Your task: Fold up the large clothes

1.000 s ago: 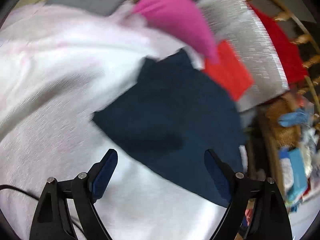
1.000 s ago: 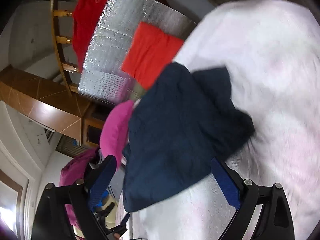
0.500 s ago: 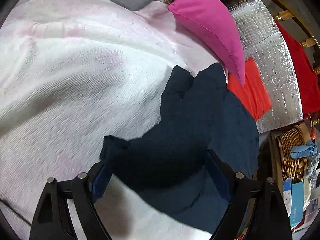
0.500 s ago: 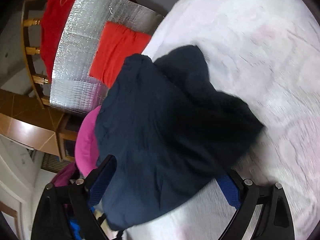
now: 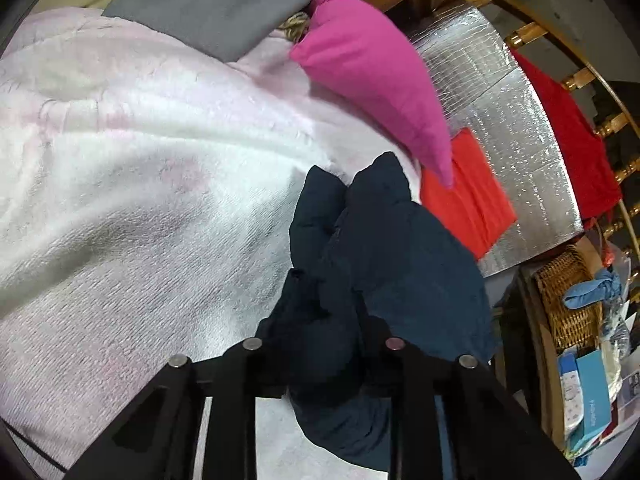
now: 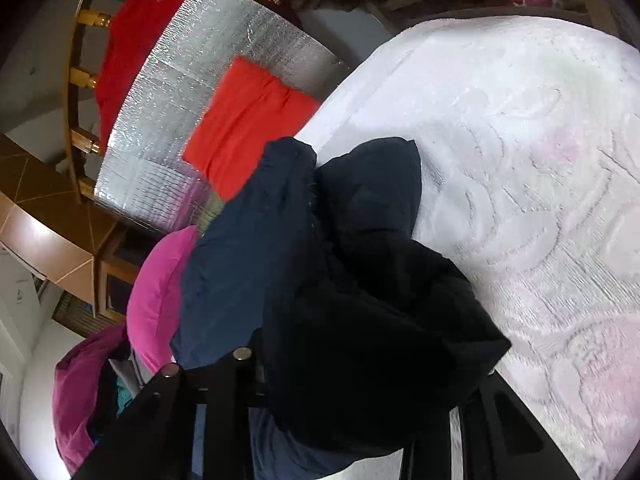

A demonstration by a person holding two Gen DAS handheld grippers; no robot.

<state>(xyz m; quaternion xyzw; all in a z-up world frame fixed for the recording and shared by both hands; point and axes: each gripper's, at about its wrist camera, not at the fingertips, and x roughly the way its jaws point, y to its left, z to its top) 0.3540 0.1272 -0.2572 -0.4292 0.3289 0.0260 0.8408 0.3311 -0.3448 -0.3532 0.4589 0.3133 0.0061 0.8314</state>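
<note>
- Both grippers, spread wide a second ago with the navy garment (image 5: pixel 384 264) lying flatter ahead of them, now have dark cloth bunched up between their arms.
- Left gripper (image 5: pixel 324 360): jaws closing, clamping a gathered wad of the garment; its pads are buried in the fabric.
- Right gripper (image 6: pixel 360 384): jaws closing too, with a thick heap of the same cloth between them and draped over the frame; the pads are hidden.
- Garment sits on the pale pink bedspread (image 5: pixel 140 200), near its edge, just beside the orange cloth (image 5: pixel 468 196) and the pink pillow (image 5: pixel 372 80).
- Progress, as I judge it: early. It is crumpled, no neat fold shows; spreading and folding remain.
- Left view alone shows the grey garment (image 5: pixel 216 4) and wicker basket (image 5: pixel 568 300); right view alone shows the bedspread's embossed pattern and a magenta bundle (image 6: pixel 84 392) low down.
</note>
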